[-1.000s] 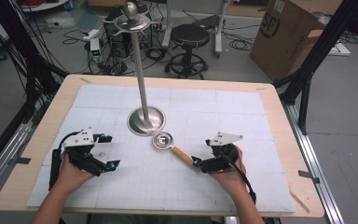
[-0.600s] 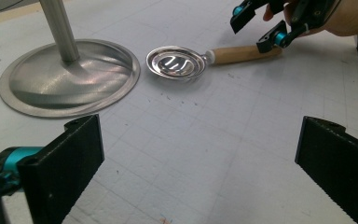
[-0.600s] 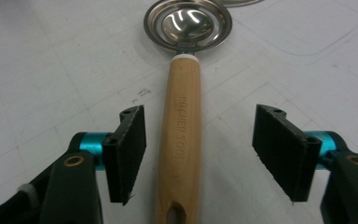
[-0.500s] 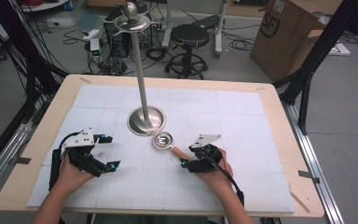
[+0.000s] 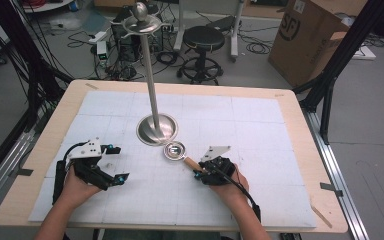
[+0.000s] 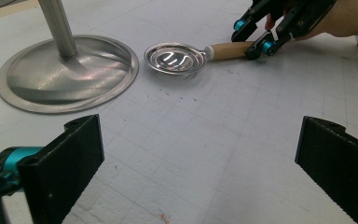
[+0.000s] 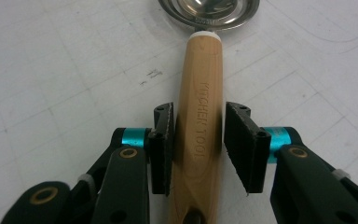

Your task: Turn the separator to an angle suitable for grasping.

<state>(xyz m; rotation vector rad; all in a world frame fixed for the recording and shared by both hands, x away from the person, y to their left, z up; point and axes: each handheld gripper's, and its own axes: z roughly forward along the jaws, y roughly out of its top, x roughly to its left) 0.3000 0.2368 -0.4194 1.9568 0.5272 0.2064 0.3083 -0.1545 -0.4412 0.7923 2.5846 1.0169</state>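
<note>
My right gripper (image 7: 196, 140) | moved in since a second ago | jaws just closing onto spoon handle (image 7: 199, 116) | left gripper (image 6: 200, 172) unmoved, wide open, empty

In the right gripper view the spoon's (image 7: 200, 121) bowl is cut off by the top edge, and the butt of its wooden handle runs off the bottom edge. Whether the right-hand pad (image 7: 242, 144) touches the wood cannot be told. In the left gripper view the stand's (image 6: 65, 70) pole leaves the top edge, and the right hand (image 6: 349, 18) is cropped at the corner.
</note>
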